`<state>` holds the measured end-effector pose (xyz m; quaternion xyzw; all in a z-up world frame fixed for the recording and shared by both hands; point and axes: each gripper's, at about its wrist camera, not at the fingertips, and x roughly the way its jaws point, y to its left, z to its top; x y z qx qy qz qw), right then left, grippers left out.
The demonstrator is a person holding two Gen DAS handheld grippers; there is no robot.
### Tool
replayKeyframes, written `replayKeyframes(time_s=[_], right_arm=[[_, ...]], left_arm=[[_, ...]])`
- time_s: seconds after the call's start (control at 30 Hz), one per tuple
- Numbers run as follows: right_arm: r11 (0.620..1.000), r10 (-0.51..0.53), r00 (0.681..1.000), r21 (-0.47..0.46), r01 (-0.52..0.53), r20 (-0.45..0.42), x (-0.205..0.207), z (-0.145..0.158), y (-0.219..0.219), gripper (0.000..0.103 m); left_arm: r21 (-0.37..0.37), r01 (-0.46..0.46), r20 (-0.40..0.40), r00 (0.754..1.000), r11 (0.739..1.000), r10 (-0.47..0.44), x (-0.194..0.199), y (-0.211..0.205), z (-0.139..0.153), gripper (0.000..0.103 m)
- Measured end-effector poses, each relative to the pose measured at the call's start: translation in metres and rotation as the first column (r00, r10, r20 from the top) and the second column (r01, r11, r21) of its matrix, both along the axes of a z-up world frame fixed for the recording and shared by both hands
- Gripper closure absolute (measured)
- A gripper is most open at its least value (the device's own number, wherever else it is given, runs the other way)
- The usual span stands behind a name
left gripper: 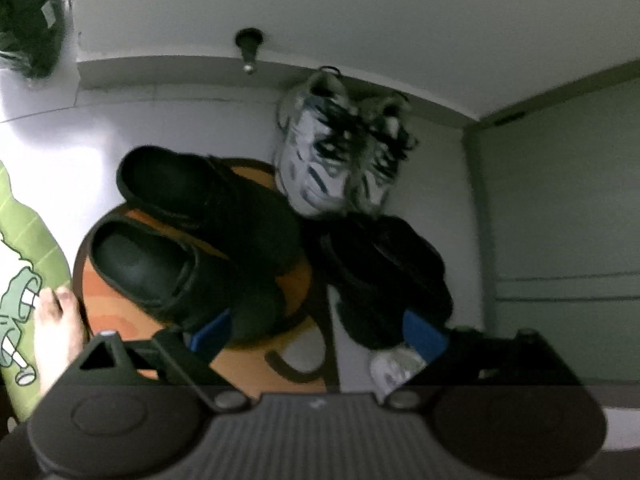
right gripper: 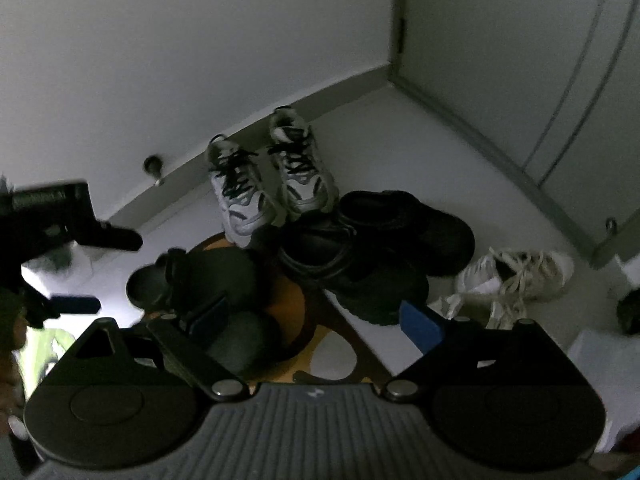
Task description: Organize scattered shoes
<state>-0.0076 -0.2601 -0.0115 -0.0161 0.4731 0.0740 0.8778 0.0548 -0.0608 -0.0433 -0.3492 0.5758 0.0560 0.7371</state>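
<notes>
Left gripper (left gripper: 316, 340): we see its jaws spread wide with nothing between them, tilted steeply down over the black clogs.
Right gripper (right gripper: 316, 316): also spread and empty, as far as we can tell; the shoes below lie beyond its blue pads.
Grey sneakers (right gripper: 272, 184): side by side against the baseboard, already a neat pair.
Black clogs (left gripper: 192, 236): two together on the orange mat (left gripper: 256, 356), looking paired.
Black shoes (right gripper: 376, 248): another dark pair, bunched just beside the sneakers' toes.
White sneaker (right gripper: 516, 276): off to the right, lying askew, laces loose, well apart from the row.
Step in hand: we judge one placement finished and both grippers free.
Next move: probably the right gripper reaching for the white sneaker, gripping its collar, then setting it in line.
Pose: both grippers angled downward, the left one visible at the left edge of the right view.
</notes>
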Motion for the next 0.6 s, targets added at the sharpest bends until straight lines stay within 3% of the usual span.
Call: replayKeyframes(time_s=[0.17,0.33,0.47,0.6], right_arm=[[1.000,0.007,0.998,-0.020,-0.008,-0.058,0.005,-0.007,-0.007,0.008],[0.998,-0.031,0.994,0.054,0.037,-0.107,0.023,-0.011,-0.021,0.007],[0.997,0.071,0.997,0.018,-0.070,-0.041,0.043,-0.021,-0.013,0.007],[0.970,0.220,0.975,-0.099,-0.222,-0.031,0.065,-0.051,0.003,0.007]], left_arm=[[-0.002,0.046,0.027,0.999,0.999,-0.046,-0.002,0.000,0.003,0.008],[-0.104,0.052,0.017,0.999,0.993,-0.050,0.016,0.011,-0.002,0.008],[-0.126,0.034,0.015,0.999,0.991,-0.033,0.024,0.014,0.002,0.008],[-0.143,0.049,0.036,0.998,0.989,-0.044,0.034,0.021,0.013,0.008]])
